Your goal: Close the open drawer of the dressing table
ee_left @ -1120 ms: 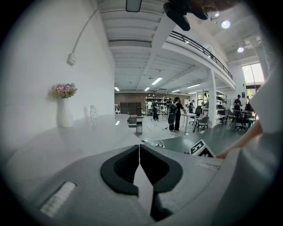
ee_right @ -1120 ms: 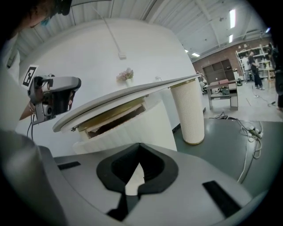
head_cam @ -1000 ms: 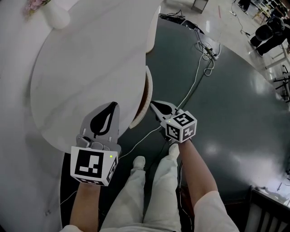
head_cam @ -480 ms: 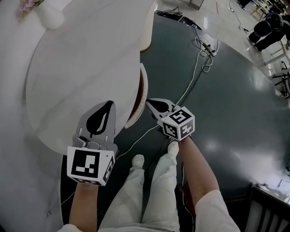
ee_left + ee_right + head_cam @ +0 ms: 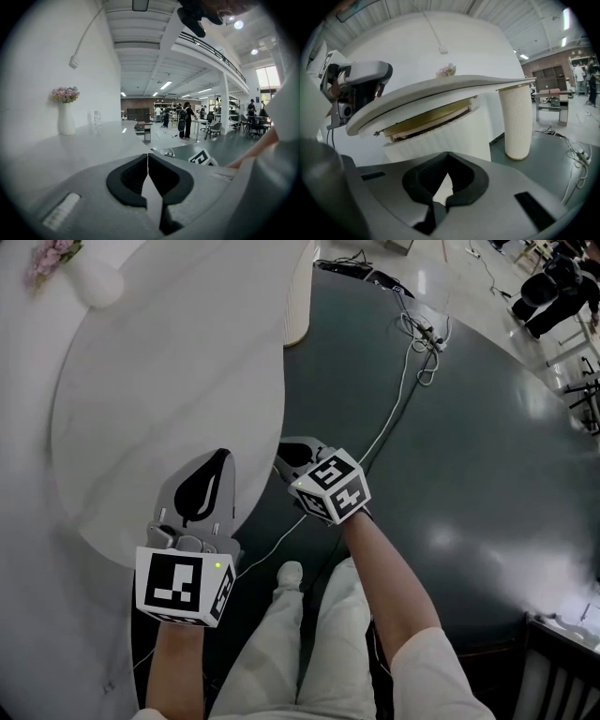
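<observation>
The white round tabletop (image 5: 169,381) of the dressing table fills the left of the head view. Its drawer (image 5: 440,133) has a white ribbed curved front and sits just below the tabletop (image 5: 440,89). A thin strip of its gold-brown inside shows along the top. In the head view the drawer is almost wholly hidden under the table edge. My right gripper (image 5: 286,452) is shut and empty, its tips (image 5: 448,154) right at the drawer front. My left gripper (image 5: 221,456) hangs shut and empty over the tabletop's near edge (image 5: 148,154).
A white vase with pink flowers (image 5: 89,277) stands at the table's far side. A ribbed white table leg (image 5: 514,119) stands right of the drawer. White cables (image 5: 422,343) trail over the dark floor. The person's legs (image 5: 300,634) are below the grippers.
The drawer, which stuck out well past the table edge, has slid in under the tabletop. My right gripper moved left with it, against its front. The left gripper barely moved.
</observation>
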`<state>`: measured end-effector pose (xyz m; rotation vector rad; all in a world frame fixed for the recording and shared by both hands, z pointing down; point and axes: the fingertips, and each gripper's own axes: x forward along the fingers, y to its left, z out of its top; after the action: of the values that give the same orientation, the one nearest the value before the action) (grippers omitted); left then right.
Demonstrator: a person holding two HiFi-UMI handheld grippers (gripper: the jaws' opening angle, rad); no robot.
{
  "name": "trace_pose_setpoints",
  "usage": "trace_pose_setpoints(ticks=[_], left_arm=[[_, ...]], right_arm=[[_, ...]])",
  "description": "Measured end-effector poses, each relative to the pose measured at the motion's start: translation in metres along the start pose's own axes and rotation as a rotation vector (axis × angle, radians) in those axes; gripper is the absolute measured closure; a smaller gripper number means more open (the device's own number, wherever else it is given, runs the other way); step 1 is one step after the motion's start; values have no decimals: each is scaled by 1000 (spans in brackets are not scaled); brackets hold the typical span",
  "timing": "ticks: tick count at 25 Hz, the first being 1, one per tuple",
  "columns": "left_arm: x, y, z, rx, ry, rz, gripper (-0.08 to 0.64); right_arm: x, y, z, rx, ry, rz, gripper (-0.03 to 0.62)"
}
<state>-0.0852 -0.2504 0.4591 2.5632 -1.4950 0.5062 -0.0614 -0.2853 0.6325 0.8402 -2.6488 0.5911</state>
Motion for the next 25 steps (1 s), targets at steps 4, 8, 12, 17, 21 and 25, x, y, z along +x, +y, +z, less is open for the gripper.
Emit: trace_pose_setpoints(ticks=[4, 8, 12, 17, 21, 25], left_arm=[[-1, 7, 1, 11, 4, -1, 541], [-1, 14, -5, 15, 12, 4, 541], [0, 19, -9, 18, 20, 7, 541], [0, 17, -7, 30, 31, 3, 541], [7, 16, -5, 33, 34, -2, 541], [3, 15, 5, 34, 25, 0, 541]], right_arm=[[27, 10, 11, 30, -42, 65, 597], [35, 12, 11, 111, -159, 126, 597], [33, 13, 9, 182, -245, 134, 598], [33, 17, 14, 153, -232, 145, 597], [31, 14, 15, 147, -198, 141, 597], [7, 12, 18, 153, -166, 117, 597]])
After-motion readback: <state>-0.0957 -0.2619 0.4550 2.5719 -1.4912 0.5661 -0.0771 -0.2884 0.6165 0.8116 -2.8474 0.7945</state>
